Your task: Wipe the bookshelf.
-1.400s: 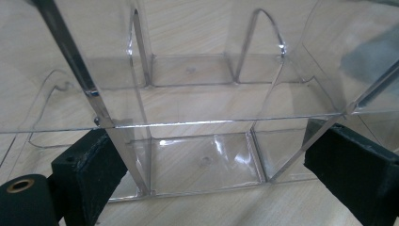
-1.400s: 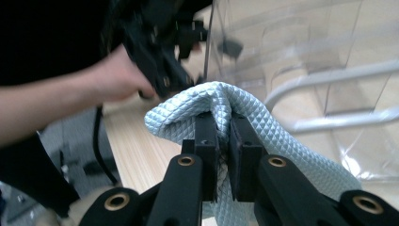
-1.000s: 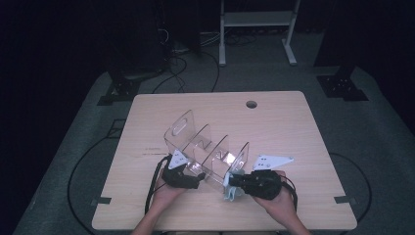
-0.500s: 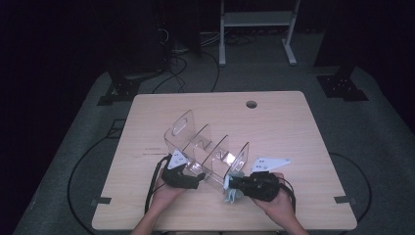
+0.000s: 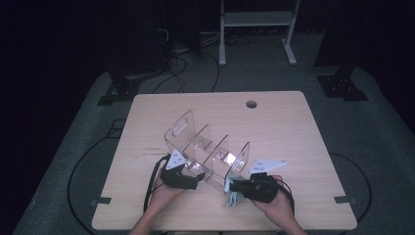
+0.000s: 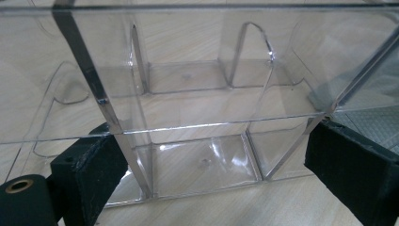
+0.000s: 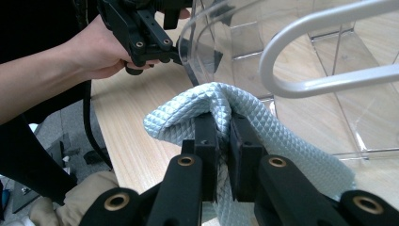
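Cloth (image 7: 263,127) clamped in right tool (image 7: 225,136); left tool (image 6: 207,160) apart around organiser (image 5: 205,149) on wooden table (image 5: 293,127), dark room.

A pale blue cloth (image 7: 263,127) with a quilted diamond weave is showing between the black right gripper (image 7: 222,136), beside a clear acrylic divided organizer (image 5: 208,152) with a silver-grey handle cutout, on a light wood-grain table (image 5: 298,127).

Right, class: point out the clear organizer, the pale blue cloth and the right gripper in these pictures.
clear organizer (image 5: 208,147), high view, on a middle divider wall.
pale blue cloth (image 7: 188,113), right gripper view, on the bunched fold left of the jaws.
right gripper (image 7: 223,123), right gripper view, midway between its fingertips, shut on the cloth.
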